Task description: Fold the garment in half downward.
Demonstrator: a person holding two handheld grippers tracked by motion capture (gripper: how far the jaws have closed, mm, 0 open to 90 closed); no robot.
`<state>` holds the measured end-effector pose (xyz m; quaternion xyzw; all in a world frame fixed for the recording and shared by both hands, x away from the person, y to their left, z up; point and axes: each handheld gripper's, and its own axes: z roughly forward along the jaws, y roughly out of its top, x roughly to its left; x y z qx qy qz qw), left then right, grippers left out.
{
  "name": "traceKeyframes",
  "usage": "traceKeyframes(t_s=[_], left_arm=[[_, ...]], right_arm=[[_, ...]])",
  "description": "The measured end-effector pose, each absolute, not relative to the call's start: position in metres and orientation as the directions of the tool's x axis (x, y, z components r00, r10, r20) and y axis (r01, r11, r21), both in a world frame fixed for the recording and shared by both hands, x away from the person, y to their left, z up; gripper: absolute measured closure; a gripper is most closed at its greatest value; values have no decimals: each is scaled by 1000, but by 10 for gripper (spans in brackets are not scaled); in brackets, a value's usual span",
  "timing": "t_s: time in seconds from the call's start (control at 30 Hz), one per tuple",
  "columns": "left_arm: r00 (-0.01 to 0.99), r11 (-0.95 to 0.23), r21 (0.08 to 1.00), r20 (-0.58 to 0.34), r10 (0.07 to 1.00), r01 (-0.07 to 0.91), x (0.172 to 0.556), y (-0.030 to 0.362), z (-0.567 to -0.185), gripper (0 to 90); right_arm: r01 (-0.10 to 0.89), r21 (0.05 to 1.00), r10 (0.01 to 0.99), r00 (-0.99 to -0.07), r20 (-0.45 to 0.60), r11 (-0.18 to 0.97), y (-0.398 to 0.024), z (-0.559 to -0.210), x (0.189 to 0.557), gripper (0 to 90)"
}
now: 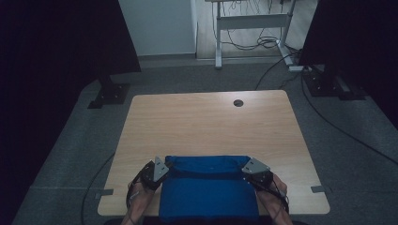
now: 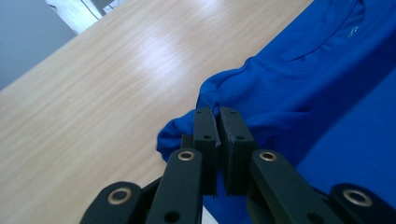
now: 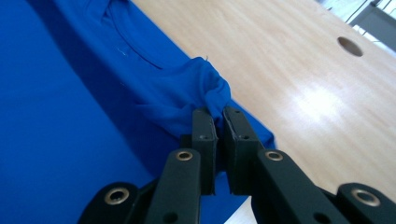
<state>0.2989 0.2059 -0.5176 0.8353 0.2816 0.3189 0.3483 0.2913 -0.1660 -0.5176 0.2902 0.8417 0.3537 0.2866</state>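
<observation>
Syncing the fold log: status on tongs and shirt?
Left tongs and right tongs shut on blue fabric T-shirt, one corner each. Shirt at near edge of wooden table. Nothing in the way.

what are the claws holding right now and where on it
Both hold the blue t-shirt: the left claw pinches its bunched left shoulder corner, the right claw the right one.

A plain, bright blue fabric shirt (image 1: pixel 209 192) is showing no print or pattern. The light wooden table top (image 1: pixel 206 122) beneath is displaying pale, fine grain, and the black metal gripper jaws are carrying brass-coloured rivets.
</observation>
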Motion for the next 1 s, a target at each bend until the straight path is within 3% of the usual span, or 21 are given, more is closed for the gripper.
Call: traceKeyframes(t_s=[0.23, 0.53, 0.77, 1.0], left_arm=[[663, -610, 733, 299, 686, 300, 281, 207, -536, 861], [661, -605, 722, 278, 697, 335, 283, 207, -549, 860], [647, -628, 711, 322, 691, 317, 293, 199, -550, 855], [639, -601, 723, 290, 712, 342, 309, 197, -550, 855]], right_arm=[[319, 741, 684, -685, -250, 591, -166, -528, 274, 833], [373, 708, 684, -698, -212, 600, -169, -549, 280, 832], [369, 713, 691, -689, -221, 596, -170, -551, 299, 832], [387, 707, 700, -681, -214, 593, -172, -550, 325, 832]])
